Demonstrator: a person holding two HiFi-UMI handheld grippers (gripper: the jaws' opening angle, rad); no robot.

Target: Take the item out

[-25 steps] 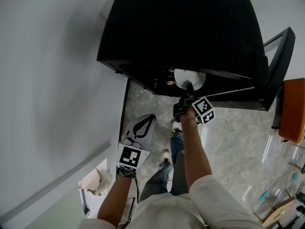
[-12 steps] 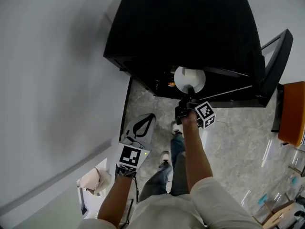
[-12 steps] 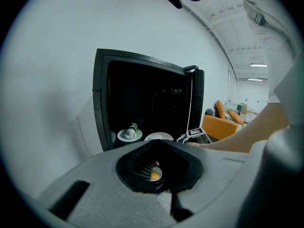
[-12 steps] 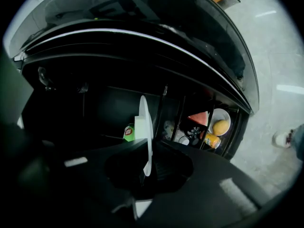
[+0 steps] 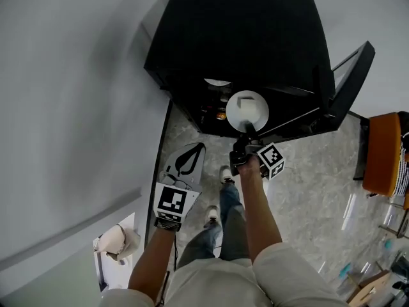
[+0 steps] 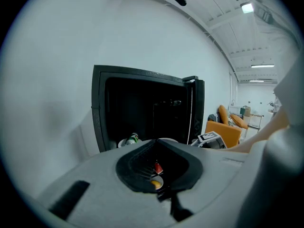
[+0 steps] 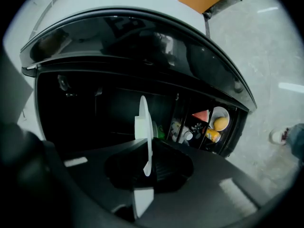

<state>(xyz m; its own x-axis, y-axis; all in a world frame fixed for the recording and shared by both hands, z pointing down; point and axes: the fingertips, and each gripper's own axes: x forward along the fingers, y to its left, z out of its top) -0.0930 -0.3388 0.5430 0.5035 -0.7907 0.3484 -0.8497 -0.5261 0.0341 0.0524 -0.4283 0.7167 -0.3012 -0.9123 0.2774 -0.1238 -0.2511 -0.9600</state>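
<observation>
Between the right gripper's [image 5: 248,132] jaws, which have just been closing, the white plate [image 5: 247,110] sits clamped by its rim, now lifted clear of the black cabinet [image 5: 243,37] ahead: practically out! The left gripper [image 5: 185,168] hangs low, jaws together, empty.

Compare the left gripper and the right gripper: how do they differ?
The right gripper, its jaws just closed, grips a white plate's rim; the left gripper holds nothing. The right gripper reaches to the open black cabinet; the left gripper is farther back, near the wall. Both point toward the cabinet.
</observation>
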